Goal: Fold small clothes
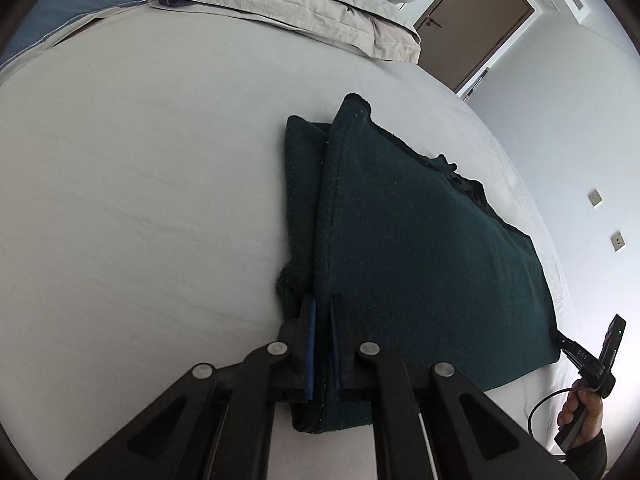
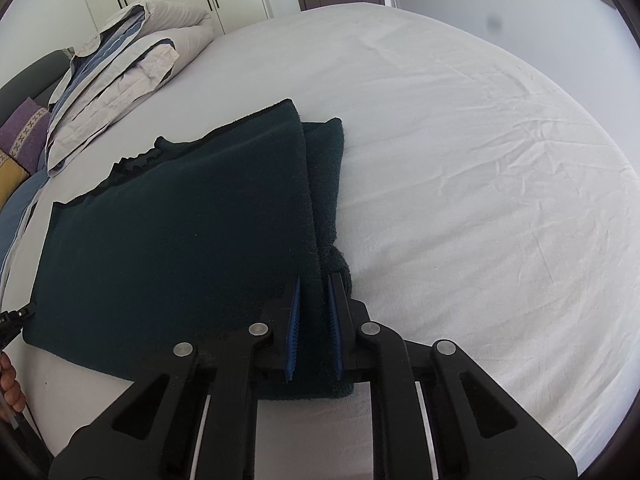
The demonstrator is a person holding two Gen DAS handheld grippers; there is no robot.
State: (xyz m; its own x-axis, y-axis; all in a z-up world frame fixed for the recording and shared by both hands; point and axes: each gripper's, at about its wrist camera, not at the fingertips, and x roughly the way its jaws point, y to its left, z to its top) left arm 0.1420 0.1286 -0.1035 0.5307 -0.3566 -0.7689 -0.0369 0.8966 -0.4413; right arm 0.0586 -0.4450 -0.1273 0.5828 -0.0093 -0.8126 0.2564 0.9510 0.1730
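Observation:
A dark green fleece garment (image 1: 420, 248) lies folded on the white bed sheet (image 1: 140, 184). It also shows in the right wrist view (image 2: 180, 232). My left gripper (image 1: 322, 308) is shut on the garment's left edge, with fabric pinched between the blue pads (image 1: 309, 344). My right gripper (image 2: 314, 288) is shut on the garment's right edge, with fabric between its blue pads (image 2: 294, 328). Each gripper holds a raised fold just above the bed. The right gripper's far end also shows at the edge of the left wrist view (image 1: 558, 336).
Folded grey and blue bedding (image 1: 288, 0) is stacked at the far side of the bed, also in the right wrist view (image 2: 120, 72). A brown door (image 1: 472, 20) and a wall with switches (image 1: 596, 198) lie beyond. The white sheet (image 2: 480, 160) spreads wide to the right.

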